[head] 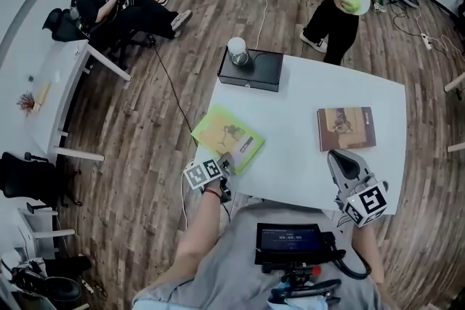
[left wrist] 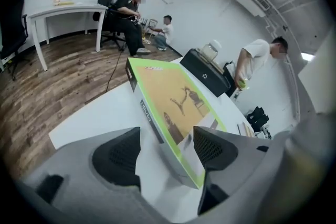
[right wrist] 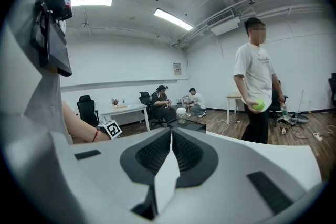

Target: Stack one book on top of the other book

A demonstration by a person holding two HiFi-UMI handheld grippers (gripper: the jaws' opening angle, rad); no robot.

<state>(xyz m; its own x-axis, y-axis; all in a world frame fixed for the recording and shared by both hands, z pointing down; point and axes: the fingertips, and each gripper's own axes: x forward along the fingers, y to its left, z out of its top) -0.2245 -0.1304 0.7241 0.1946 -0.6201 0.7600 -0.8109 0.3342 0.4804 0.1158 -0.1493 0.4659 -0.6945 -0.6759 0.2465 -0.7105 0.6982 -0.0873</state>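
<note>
A green-covered book (head: 227,137) lies on the white table (head: 305,87) near its left front corner. A brown book (head: 346,128) lies flat further right. My left gripper (head: 225,162) is at the green book's near corner. In the left gripper view the jaws (left wrist: 165,134) stand open with that corner of the green book (left wrist: 173,97) between them; the left pad is clear of it. My right gripper (head: 340,158) hovers over the table's front right edge, just in front of the brown book, and its jaws (right wrist: 171,134) are shut with nothing in them.
A black box (head: 256,72) with a pale jar (head: 237,51) on it stands at the table's far left edge. A person holding a green ball (head: 352,1) stands beyond the table. Other people sit at the far left by a white desk (head: 58,83). Cables cross the wood floor.
</note>
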